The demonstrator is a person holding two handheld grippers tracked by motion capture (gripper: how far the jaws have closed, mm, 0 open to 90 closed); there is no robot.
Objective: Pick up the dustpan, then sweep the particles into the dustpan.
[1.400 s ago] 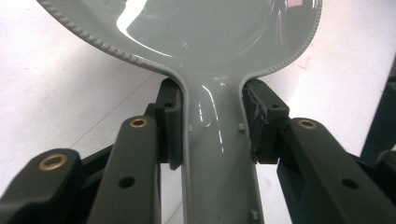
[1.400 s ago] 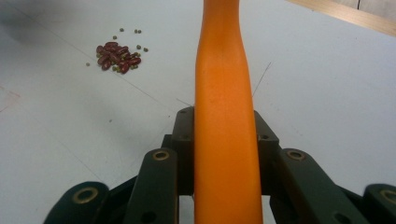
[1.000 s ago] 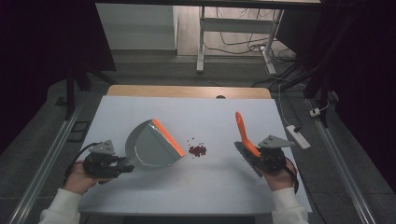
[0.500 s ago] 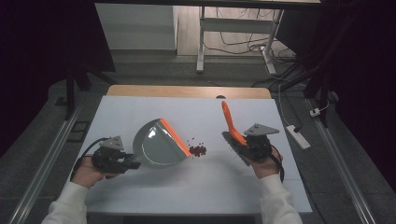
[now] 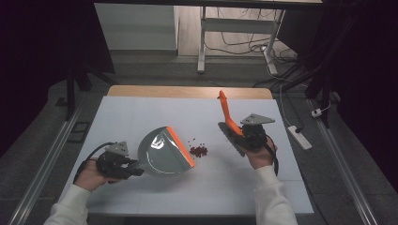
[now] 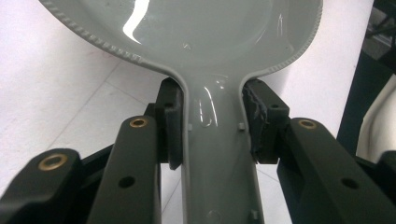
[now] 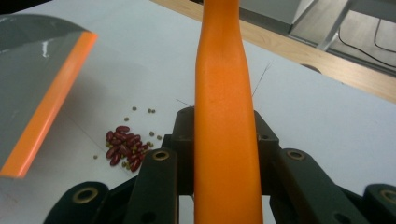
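My right gripper (image 5: 240,136) carries the orange brush (image 5: 226,114) left, closer to the beans (image 5: 198,151). My left gripper (image 5: 129,168) brings the grey dustpan (image 5: 164,152) down toward me (orange lip now just beside the pile).

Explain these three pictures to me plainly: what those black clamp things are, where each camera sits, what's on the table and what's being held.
No robot here: a person holds a handheld two-jaw gripper in each hand. The wide picture comes from a fixed camera above the table, looking forward and down. The other two come from small cameras riding on the grippers, looking along their black jaws.

The left gripper is shut on the handle of a grey dustpan with an orange lip; its gripper view shows the jaws pressed on both sides of the handle. The right gripper is shut on the orange handle of a brush, which points up and away.

Between them on the white tabletop lies a small pile of red beans, just beside the dustpan's lip, with a few smaller bits scattered around.
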